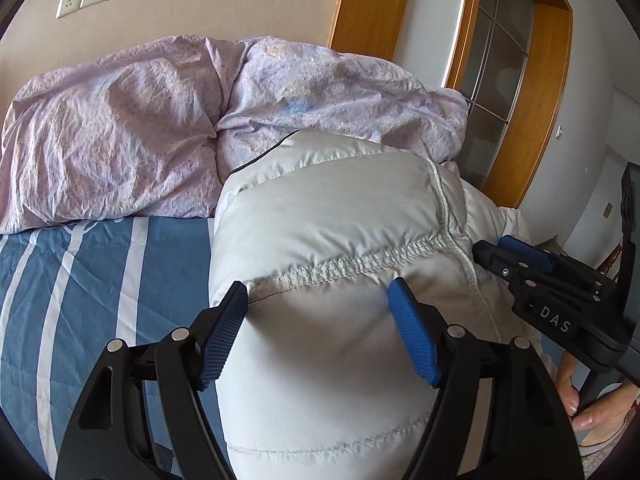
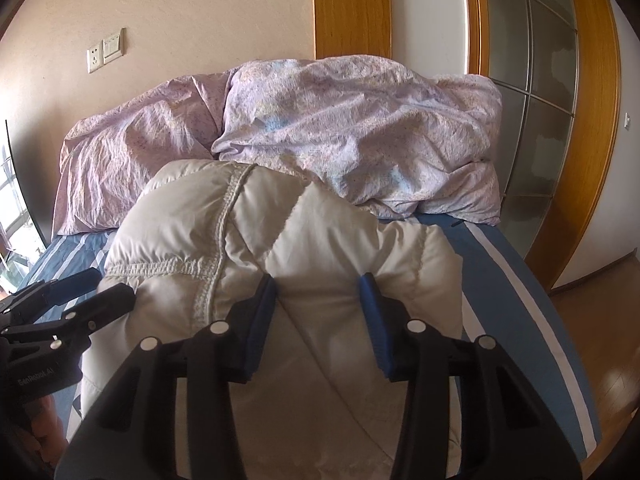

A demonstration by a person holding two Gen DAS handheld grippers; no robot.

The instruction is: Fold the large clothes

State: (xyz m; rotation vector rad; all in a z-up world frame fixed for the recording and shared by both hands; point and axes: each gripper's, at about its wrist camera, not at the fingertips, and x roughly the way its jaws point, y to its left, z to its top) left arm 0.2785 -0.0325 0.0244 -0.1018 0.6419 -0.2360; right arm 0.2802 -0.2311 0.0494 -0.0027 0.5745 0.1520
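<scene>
Only the left view shows a hand [image 1: 592, 408] (beside the white jacket [image 1: 328, 216]).

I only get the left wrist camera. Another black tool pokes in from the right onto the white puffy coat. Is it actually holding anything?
Observer: Yes. The right wrist view shows the right gripper with its jaws closed on a puffed fold of the white coat.
Operator: What lies beyond the coat on that side?
Observer: A strip of blue striped sheet, then the bed ends at a wooden floor.
Operator: Any window in the room?
Observer: Yes, a window shows at the far left edge of that view, past the bed.
</scene>
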